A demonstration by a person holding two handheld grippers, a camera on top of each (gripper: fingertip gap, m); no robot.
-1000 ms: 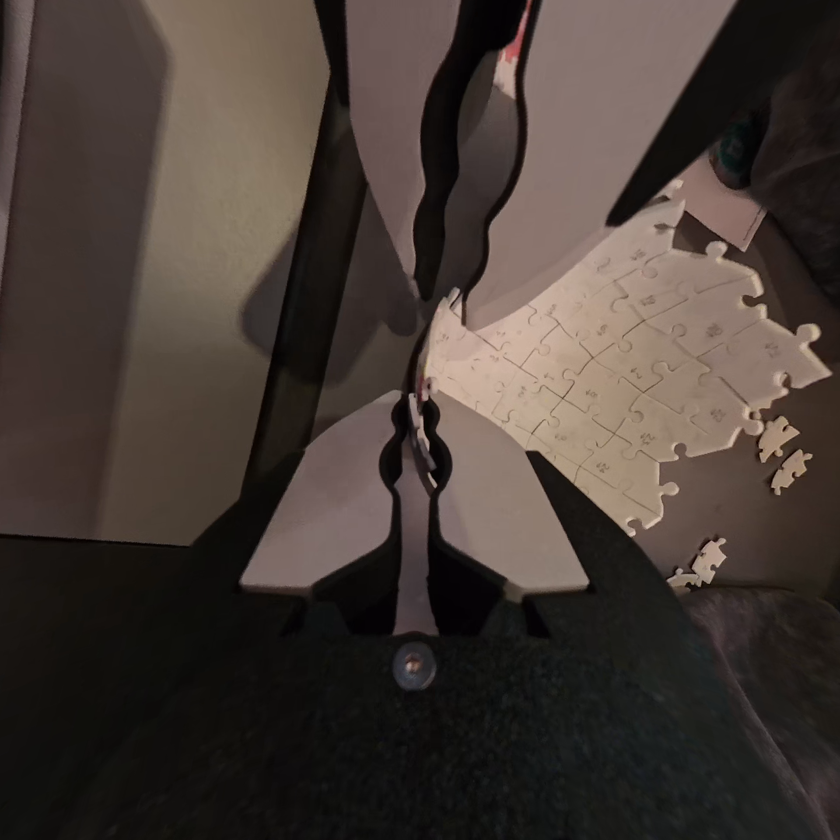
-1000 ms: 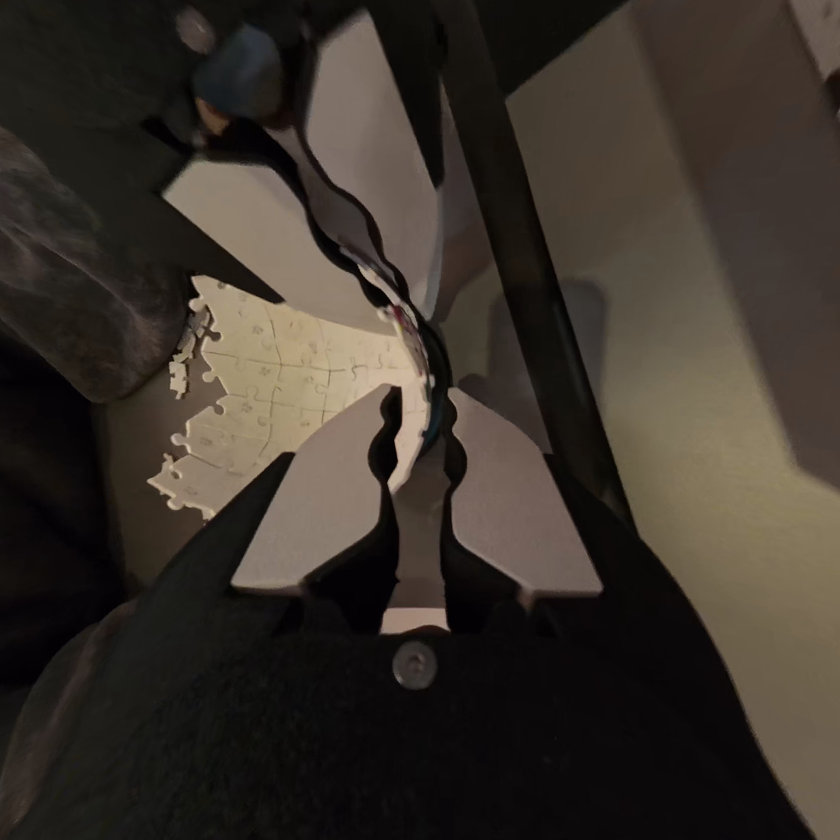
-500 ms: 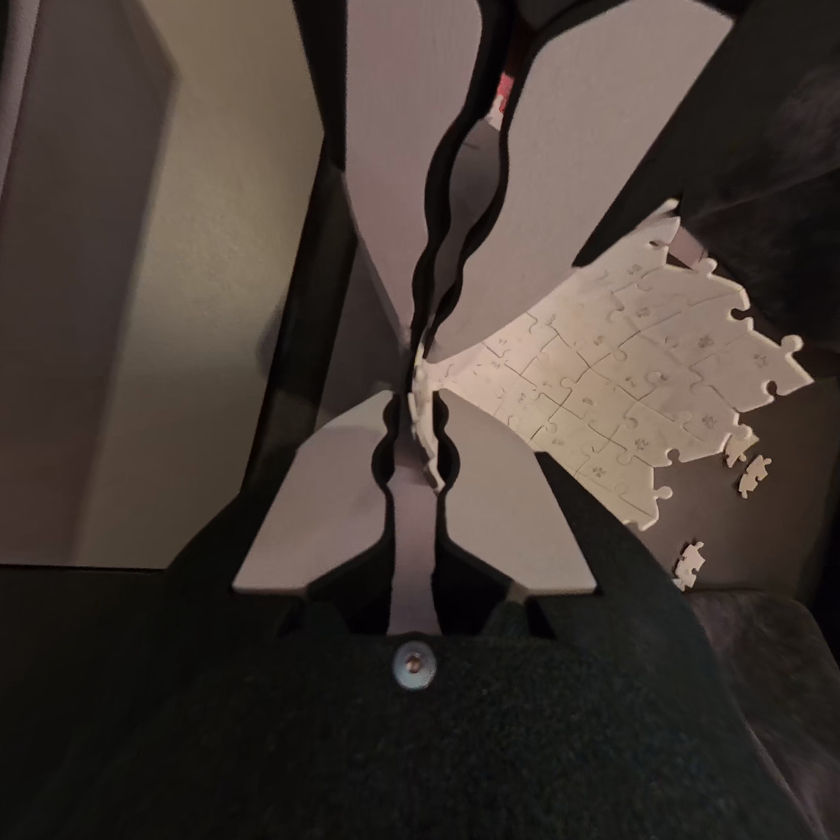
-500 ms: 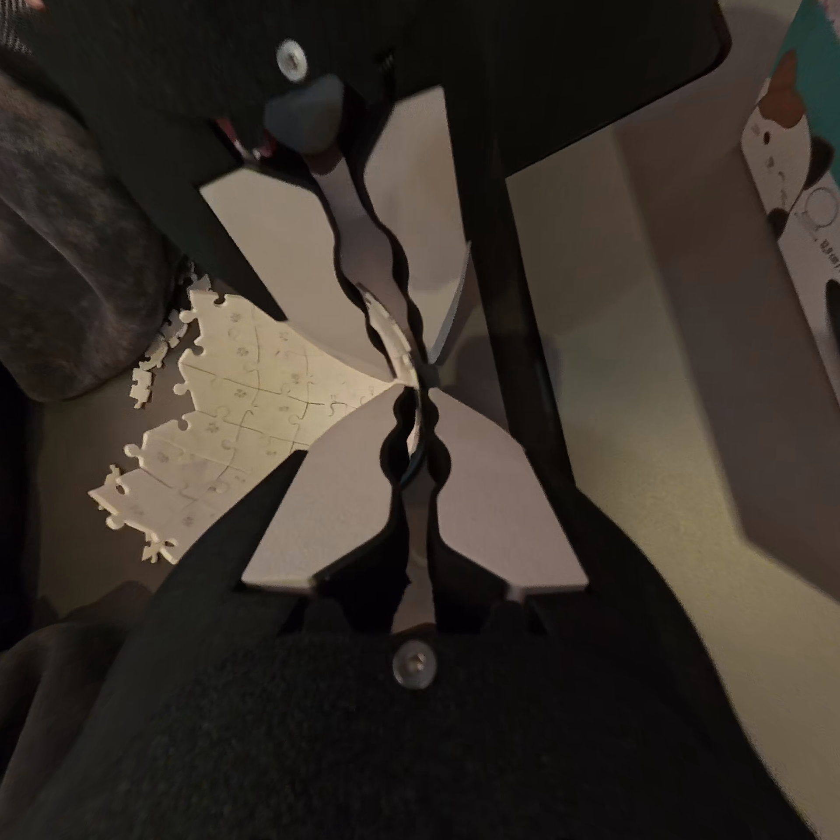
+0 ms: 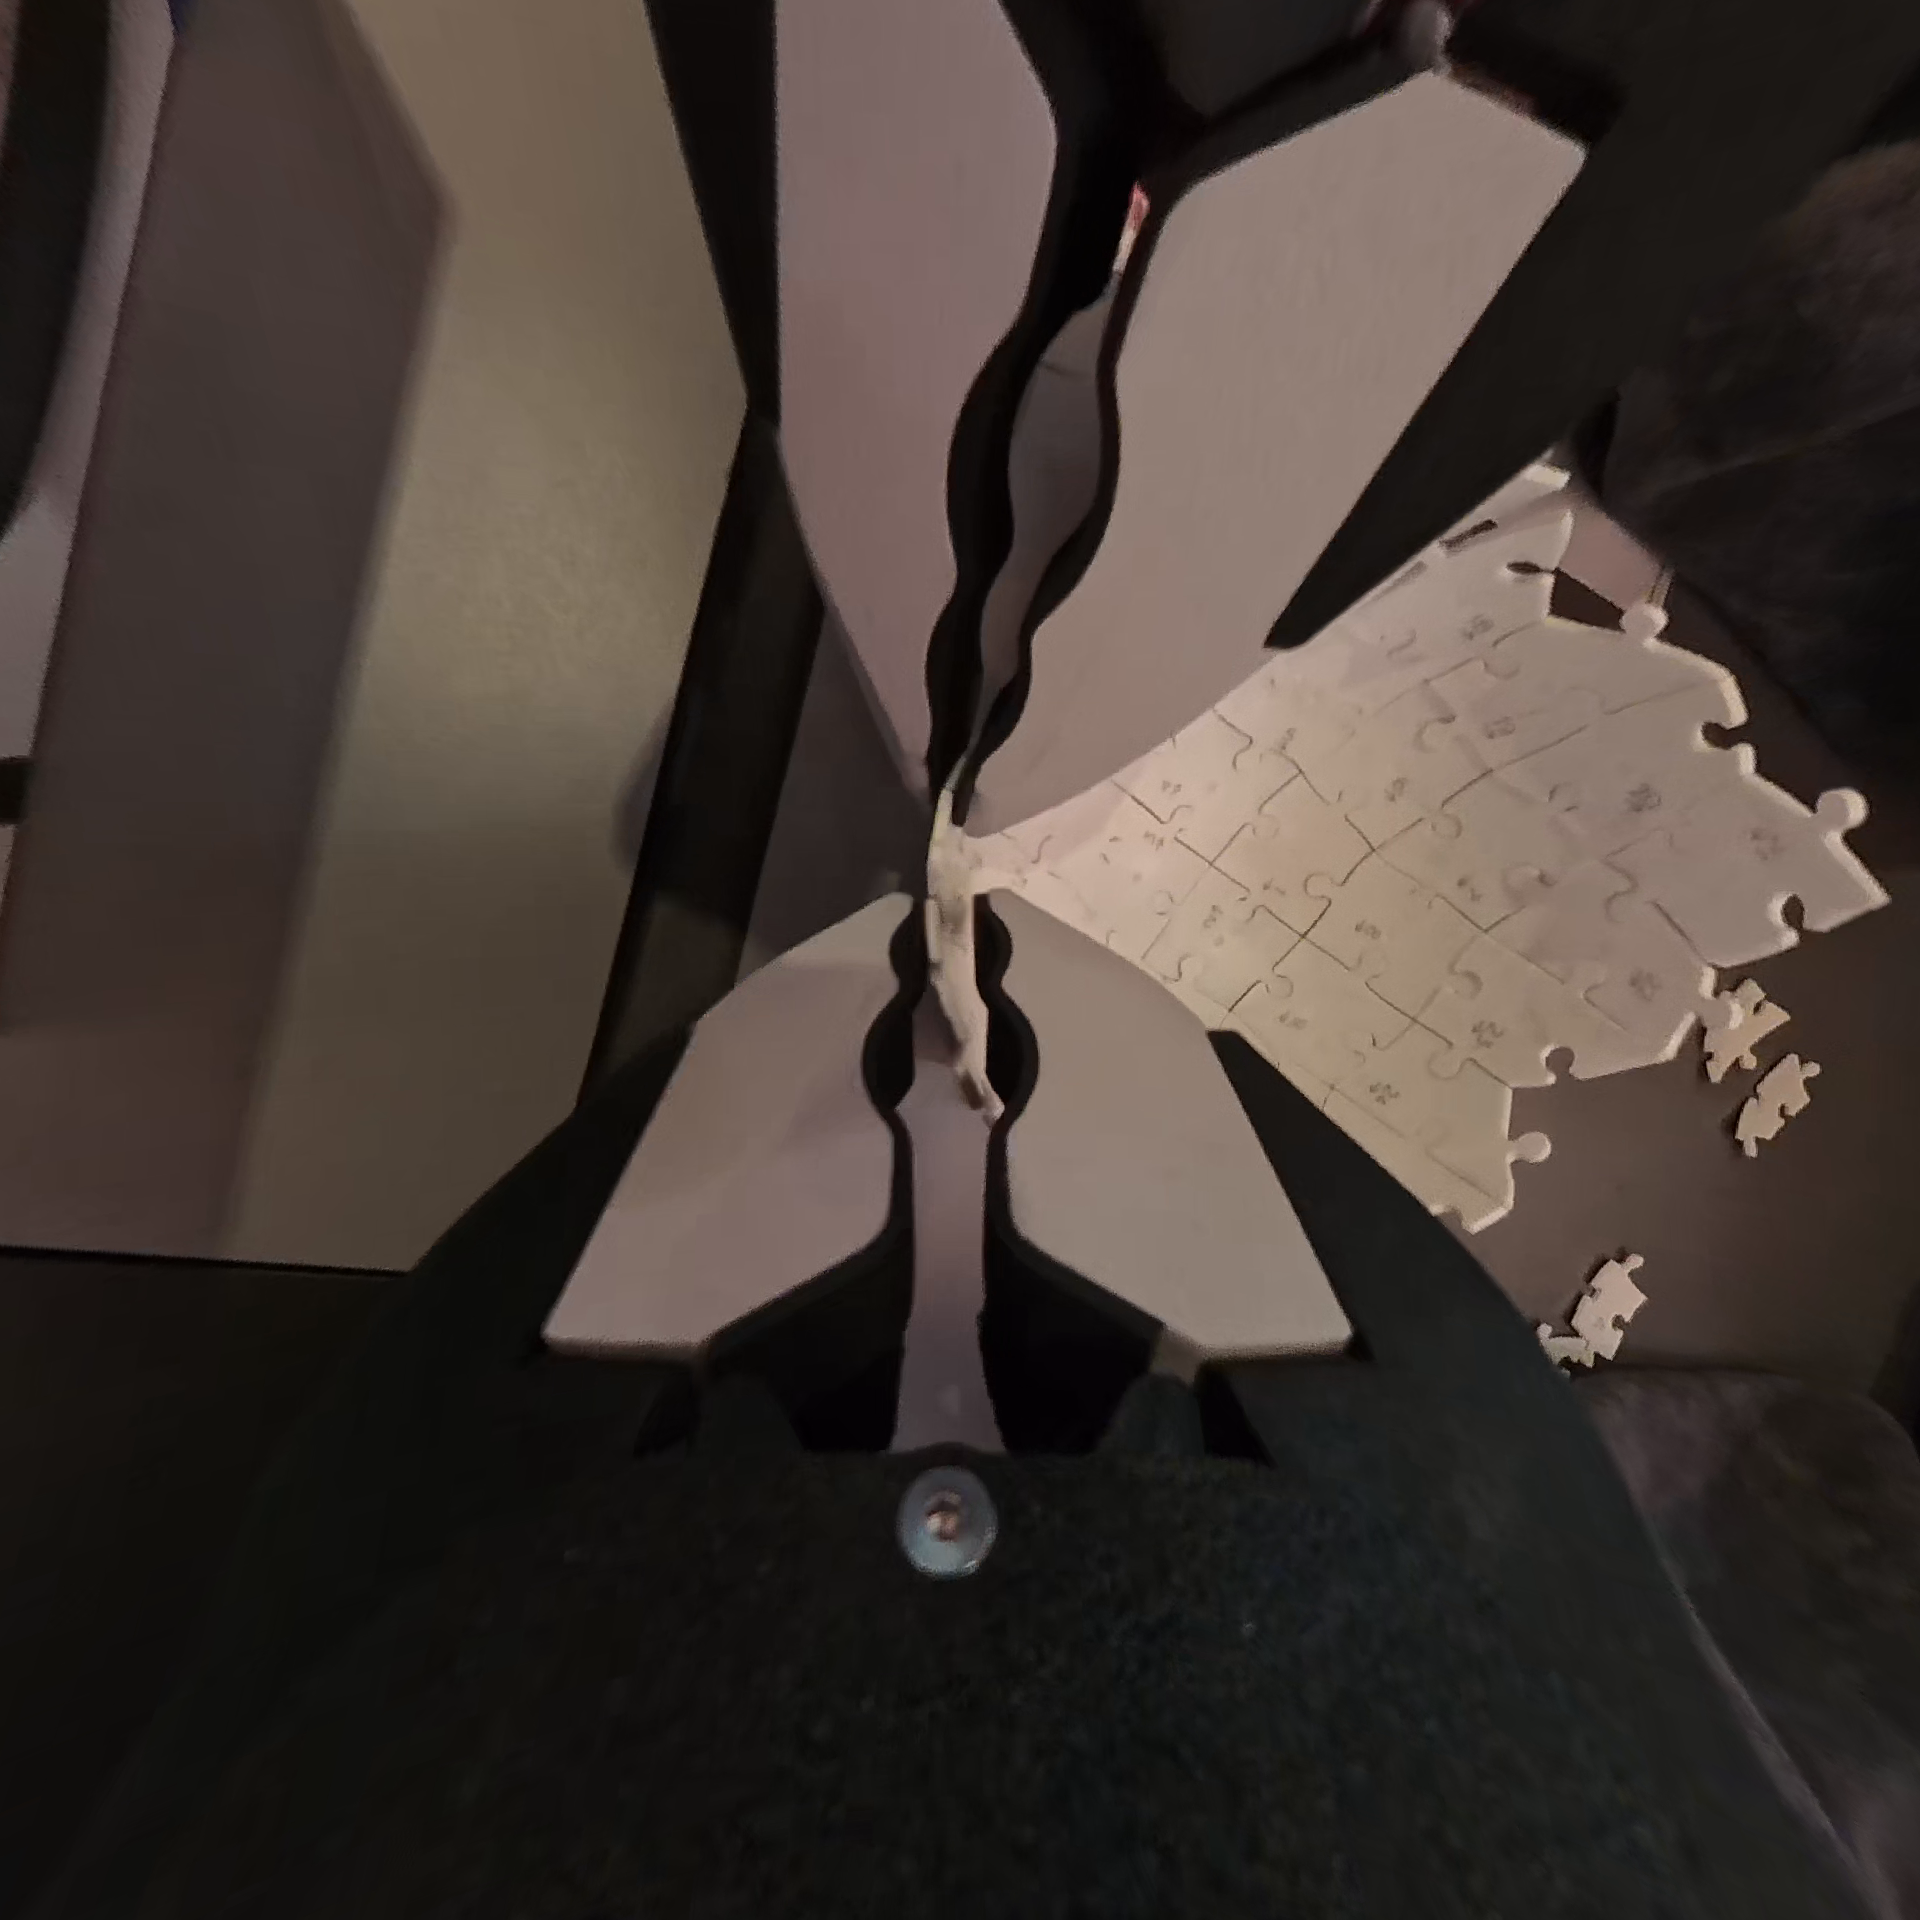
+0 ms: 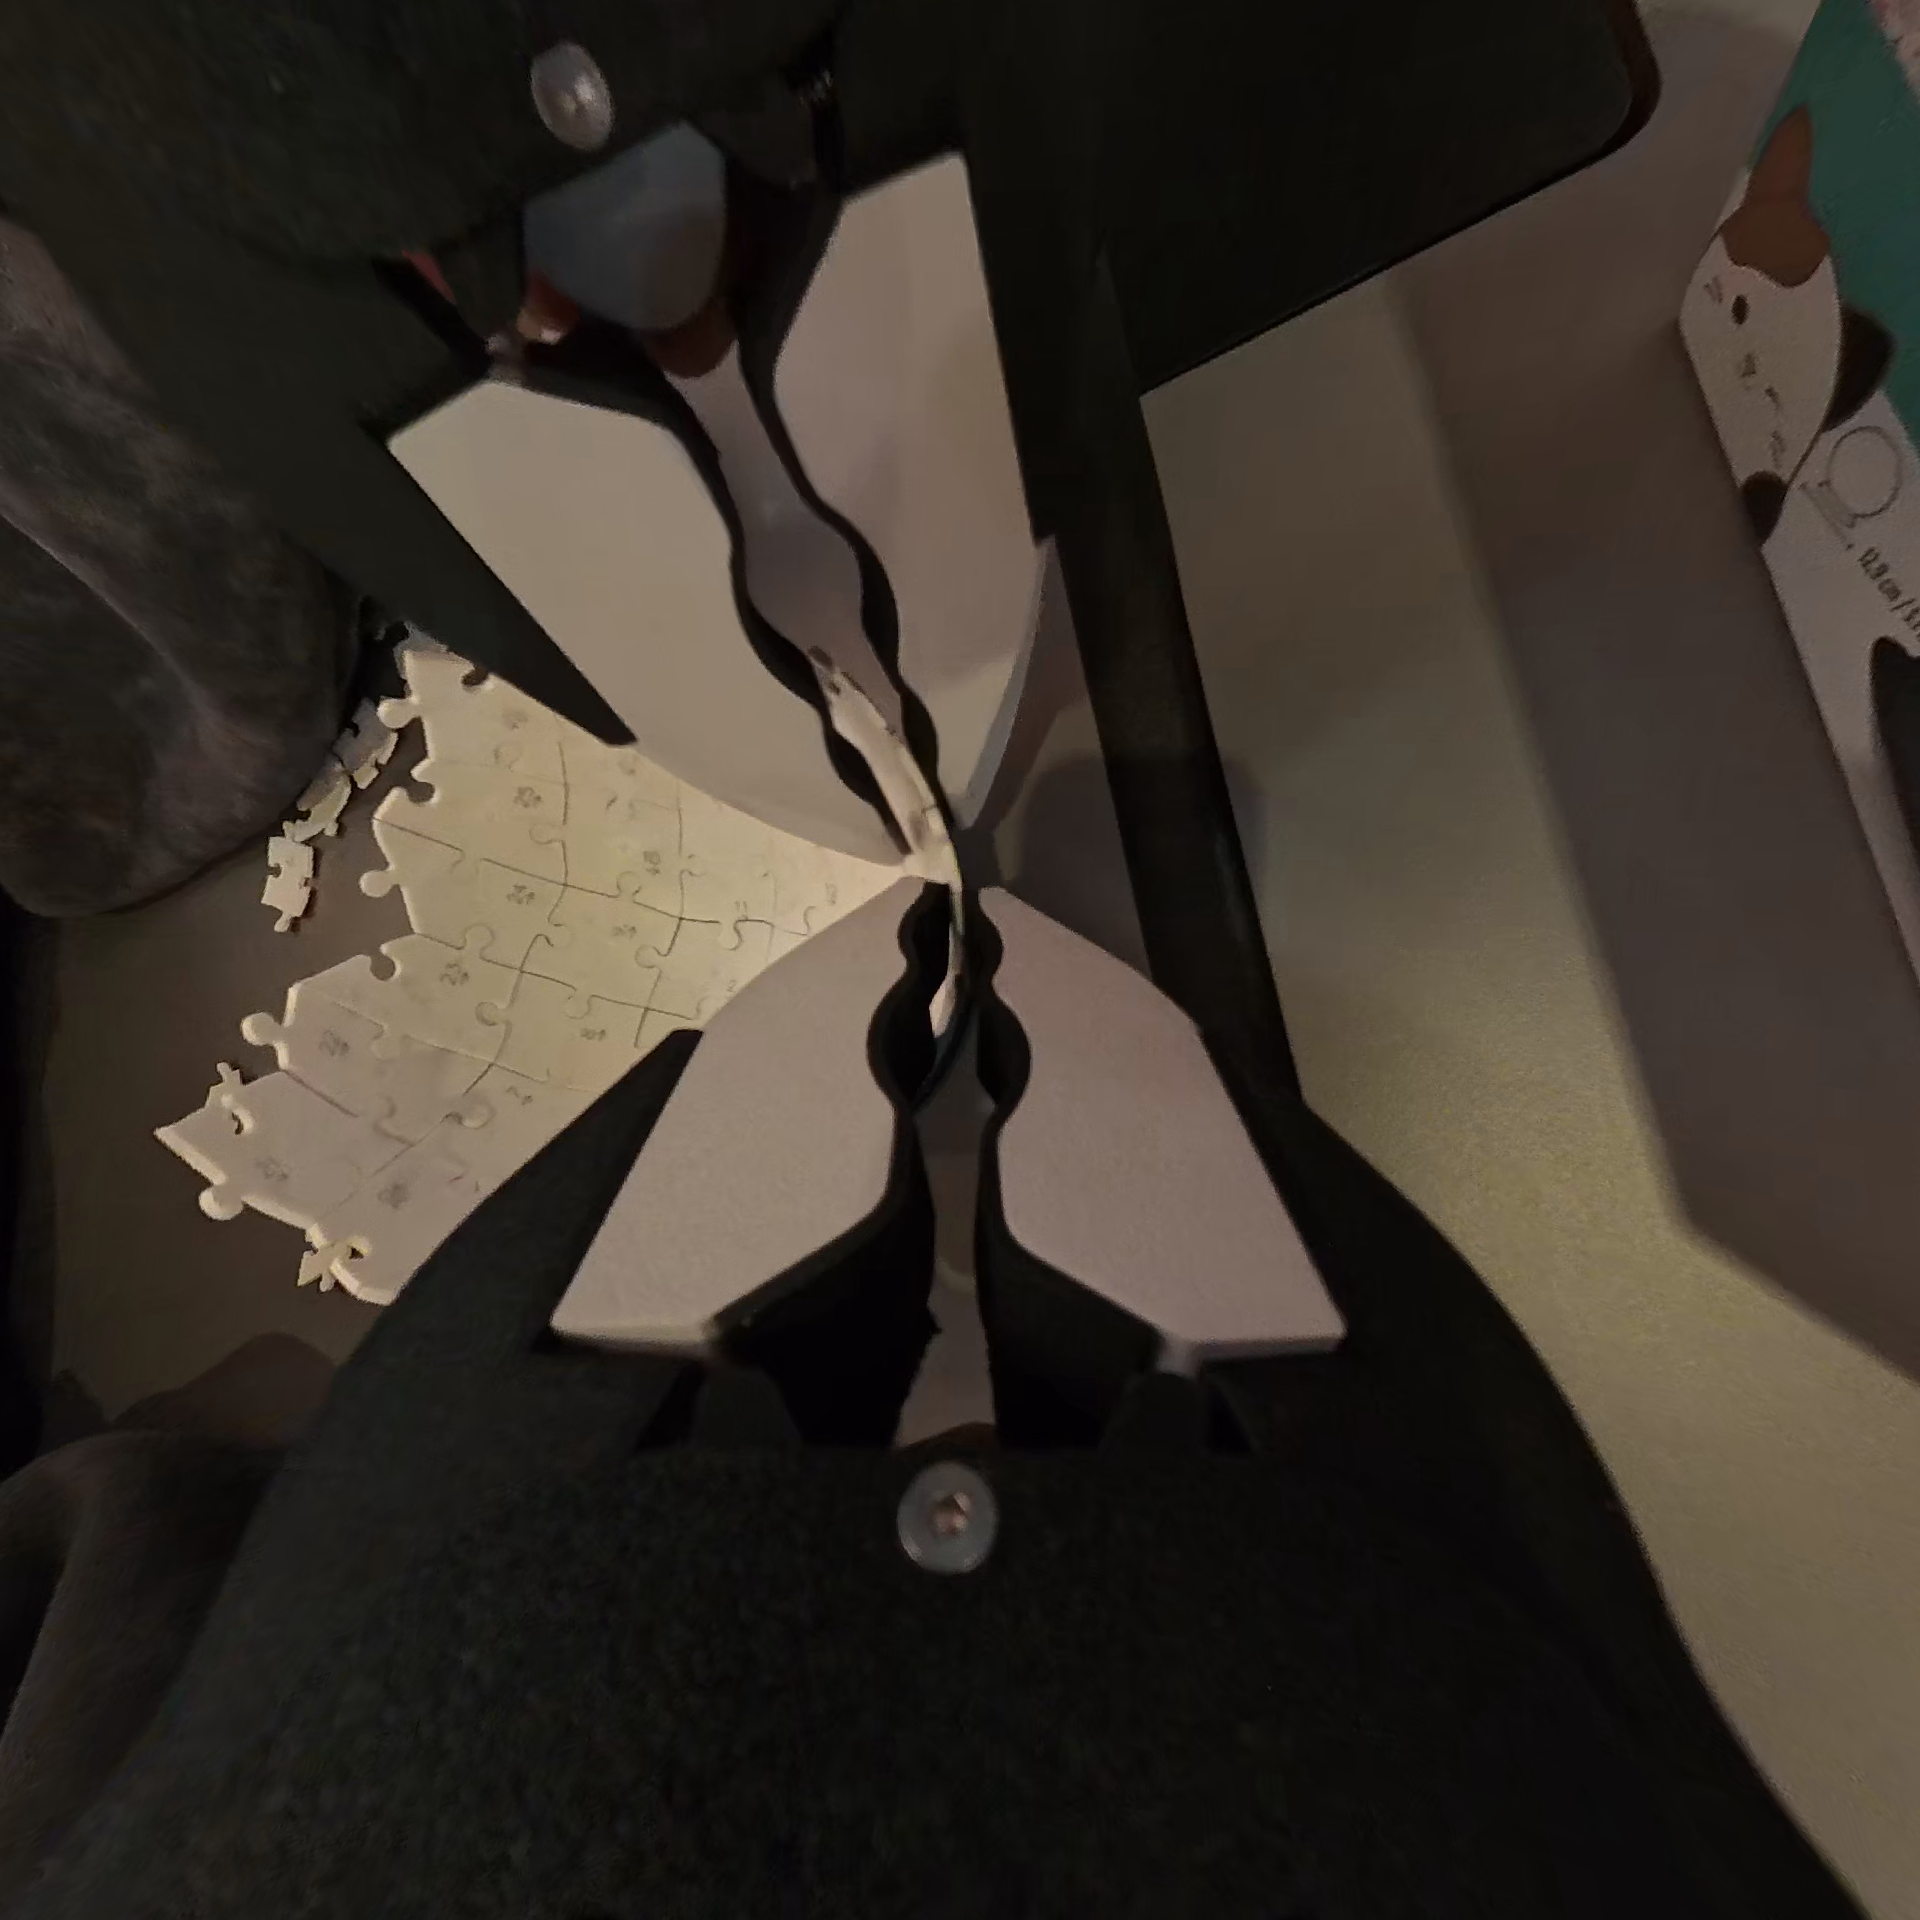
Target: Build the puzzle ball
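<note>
The partly built puzzle ball (image 5: 1455, 883) is a curved white shell of joined pieces, seen from its pale inner side; it also shows in the right wrist view (image 6: 499, 935). My left gripper (image 5: 948, 920) is shut on the shell's edge. My right gripper (image 5: 961, 779) comes from above, tip to tip with it, shut on the same edge. In the right wrist view my right gripper (image 6: 951, 909) grips the rim and the left gripper (image 6: 920, 831) meets it from the top. The rest of the shell is hidden behind the fingers.
Loose white pieces (image 5: 1756, 1049) lie on the dark surface by the shell, and more lie lower down (image 5: 1600, 1320); some also show in the right wrist view (image 6: 312, 831). A black post (image 6: 1143, 727) stands behind the grippers. A teal and white box (image 6: 1818, 416) is at right. Grey fabric (image 6: 125, 623) is at left. The grippers are tip to tip, or close to it. Between my left fingertips and the black post (image 6: 1143, 727) there is roughly 5 centimetres.
The two grippers have drawn closer, tip to tip, on the shell's edge. The shell has tilted a little. The box has come into the right wrist view.
</note>
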